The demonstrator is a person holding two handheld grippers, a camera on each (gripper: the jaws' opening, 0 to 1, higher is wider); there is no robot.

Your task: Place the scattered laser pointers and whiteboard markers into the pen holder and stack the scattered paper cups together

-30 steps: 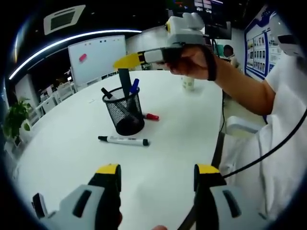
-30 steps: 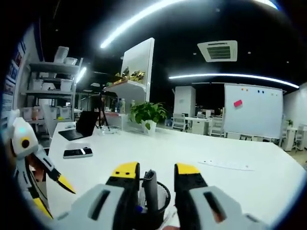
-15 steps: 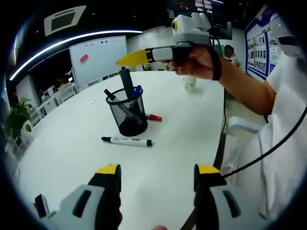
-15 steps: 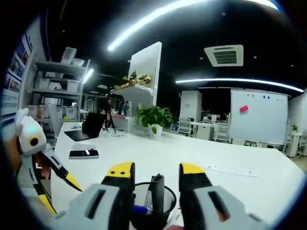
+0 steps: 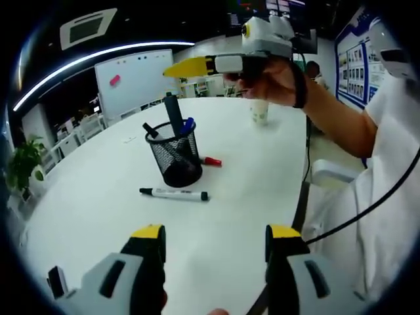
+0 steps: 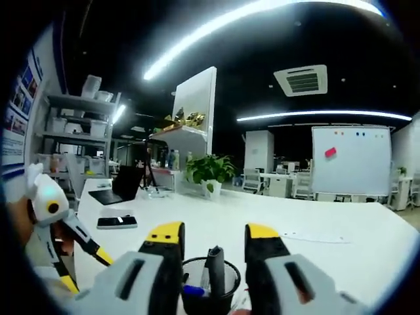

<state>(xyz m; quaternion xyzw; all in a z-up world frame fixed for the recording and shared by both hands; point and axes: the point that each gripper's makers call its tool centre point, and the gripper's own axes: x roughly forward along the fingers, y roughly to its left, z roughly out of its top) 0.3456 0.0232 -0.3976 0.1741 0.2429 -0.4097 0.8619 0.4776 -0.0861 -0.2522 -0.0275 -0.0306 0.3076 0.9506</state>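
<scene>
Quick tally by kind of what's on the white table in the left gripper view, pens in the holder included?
Black mesh pen holder: 1
Pens standing in the holder, including the tall black one and a blue-capped one: 3
Black-capped marker lying on the table: 1
Red-capped marker lying behind the holder: 1
Paper cup: 1
Total: 7

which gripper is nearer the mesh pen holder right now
Right. The right gripper hangs just above the mesh pen holder, jaws open and empty. The left gripper sits back at the near edge of the table, with the black marker lying between it and the holder.
</scene>
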